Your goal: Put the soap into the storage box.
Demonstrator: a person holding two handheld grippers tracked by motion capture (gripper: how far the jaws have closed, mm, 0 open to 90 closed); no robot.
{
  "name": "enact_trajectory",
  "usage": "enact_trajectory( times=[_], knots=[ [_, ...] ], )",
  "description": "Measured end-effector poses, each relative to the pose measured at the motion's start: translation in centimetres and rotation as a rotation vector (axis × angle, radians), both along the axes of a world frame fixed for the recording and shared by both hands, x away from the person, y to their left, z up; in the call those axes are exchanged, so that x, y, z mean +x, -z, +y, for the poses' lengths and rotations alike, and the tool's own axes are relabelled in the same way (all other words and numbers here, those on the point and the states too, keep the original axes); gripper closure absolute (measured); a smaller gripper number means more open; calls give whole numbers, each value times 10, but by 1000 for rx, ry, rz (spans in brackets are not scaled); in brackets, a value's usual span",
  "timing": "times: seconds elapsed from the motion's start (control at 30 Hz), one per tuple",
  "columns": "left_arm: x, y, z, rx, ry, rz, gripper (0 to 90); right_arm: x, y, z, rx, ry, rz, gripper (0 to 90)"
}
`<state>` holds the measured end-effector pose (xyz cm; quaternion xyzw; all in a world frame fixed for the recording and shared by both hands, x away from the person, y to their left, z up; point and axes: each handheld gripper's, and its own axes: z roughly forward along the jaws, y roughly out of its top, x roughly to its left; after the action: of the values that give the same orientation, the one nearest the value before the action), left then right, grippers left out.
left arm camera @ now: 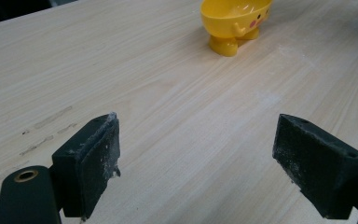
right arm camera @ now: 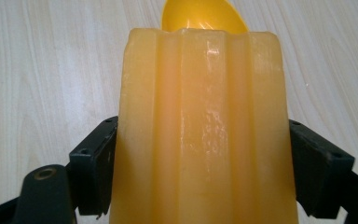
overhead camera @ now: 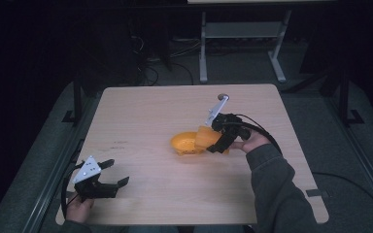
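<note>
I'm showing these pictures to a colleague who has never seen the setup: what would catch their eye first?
The pale orange ribbed cup, clamped between the right gripper's jaws and tipped over the yellow bowl right of the table's middle. The bowl, seen from the left gripper view, has stubby feet and a cartoon face. The left gripper rests open near the wooden table's front left corner, holding nothing.

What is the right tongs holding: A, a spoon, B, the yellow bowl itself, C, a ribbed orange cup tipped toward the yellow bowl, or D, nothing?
C: the right tongs are clamped on both sides of a ribbed orange cup, whose far end points at the yellow bowl; the left tongs sit open and empty near the table edge.
</note>
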<state>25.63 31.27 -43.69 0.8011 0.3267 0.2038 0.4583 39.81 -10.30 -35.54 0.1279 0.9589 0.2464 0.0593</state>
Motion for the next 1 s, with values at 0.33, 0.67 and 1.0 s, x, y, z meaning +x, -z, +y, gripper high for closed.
enact_trajectory(
  times=[0.33, 0.67, 1.0],
  knots=[
    [0, 0, 0, -4, -1, -2, 143, 5, -5, 9, 3, -21, -10, 205],
    [0, 0, 0, -8, -2, -4, 143, 11, -2, 18, -7, -45, 5, 205],
    [0, -1, 1, -8, -1, -6, 143, 17, -9, 28, 29, -64, 2, 205]
  ],
)
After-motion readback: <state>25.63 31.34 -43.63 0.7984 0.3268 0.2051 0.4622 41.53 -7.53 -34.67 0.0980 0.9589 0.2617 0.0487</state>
